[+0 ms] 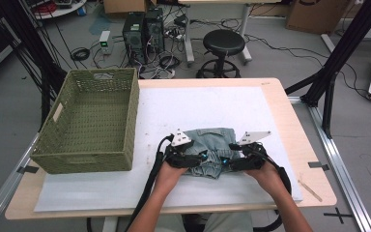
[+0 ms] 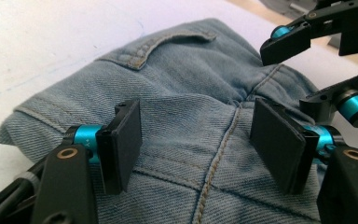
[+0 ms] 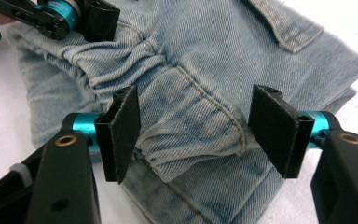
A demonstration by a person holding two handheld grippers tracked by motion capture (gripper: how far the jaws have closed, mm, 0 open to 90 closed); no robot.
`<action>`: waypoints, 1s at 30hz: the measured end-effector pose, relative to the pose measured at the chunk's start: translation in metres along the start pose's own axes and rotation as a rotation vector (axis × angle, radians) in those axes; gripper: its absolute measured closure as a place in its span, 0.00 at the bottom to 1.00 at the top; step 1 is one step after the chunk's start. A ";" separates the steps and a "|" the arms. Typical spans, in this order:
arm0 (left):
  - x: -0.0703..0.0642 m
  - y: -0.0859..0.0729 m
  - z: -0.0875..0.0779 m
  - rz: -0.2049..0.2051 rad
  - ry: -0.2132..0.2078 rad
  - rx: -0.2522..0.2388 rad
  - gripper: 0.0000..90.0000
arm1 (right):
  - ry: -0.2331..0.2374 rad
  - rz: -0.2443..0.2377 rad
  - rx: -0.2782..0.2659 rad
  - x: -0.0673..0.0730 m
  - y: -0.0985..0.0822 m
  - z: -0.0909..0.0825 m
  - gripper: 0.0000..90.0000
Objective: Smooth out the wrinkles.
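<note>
A: Both tools stand spread, nothing pinched: the left tool [image 2: 196,140] and right tool [image 3: 193,135] hover over the folded denim shorts [image 1: 211,151], pads clear of the cloth.

B: And the shorts lie near the front of the desk [image 1: 280,104], well apart from the green basket [image 1: 89,123]?

A: Yes. I'd grip both outer edges through all the layers (so the fold holds), then lift level.

Two handheld grippers, the left gripper [image 1: 192,158] and right gripper [image 1: 235,161], were black, each topped by a grey three-cornered plate. Their jaws carried flat black pads [image 2: 123,144] on turquoise metal cylinders, with brass-ringed screw holes. Thick black cables trailed back. The person's forearms were bare, without sleeves.
</note>
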State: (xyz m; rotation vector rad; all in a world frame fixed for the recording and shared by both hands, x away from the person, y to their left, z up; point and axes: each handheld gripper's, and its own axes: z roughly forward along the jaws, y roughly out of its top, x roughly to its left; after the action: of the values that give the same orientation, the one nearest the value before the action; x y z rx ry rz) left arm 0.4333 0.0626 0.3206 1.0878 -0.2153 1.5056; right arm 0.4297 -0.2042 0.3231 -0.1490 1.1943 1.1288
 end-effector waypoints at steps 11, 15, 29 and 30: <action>-0.006 0.004 -0.012 0.017 -0.010 -0.041 0.39 | 0.023 0.034 -0.041 -0.001 -0.004 -0.013 0.35; -0.006 0.009 -0.025 0.037 0.013 -0.133 0.28 | -0.011 0.045 -0.111 -0.004 -0.004 -0.026 0.31; 0.009 0.016 -0.062 0.028 0.019 -0.209 0.27 | -0.071 0.069 -0.182 -0.016 -0.002 -0.049 0.28; 0.009 0.016 -0.063 0.024 0.012 -0.209 0.27 | -0.068 0.066 -0.181 -0.016 -0.002 -0.048 0.28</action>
State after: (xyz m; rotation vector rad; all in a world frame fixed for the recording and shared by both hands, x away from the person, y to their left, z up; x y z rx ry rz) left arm 0.3900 0.1067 0.2999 0.9116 -0.3705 1.4749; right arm 0.4004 -0.2449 0.3143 -0.2086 1.0424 1.2895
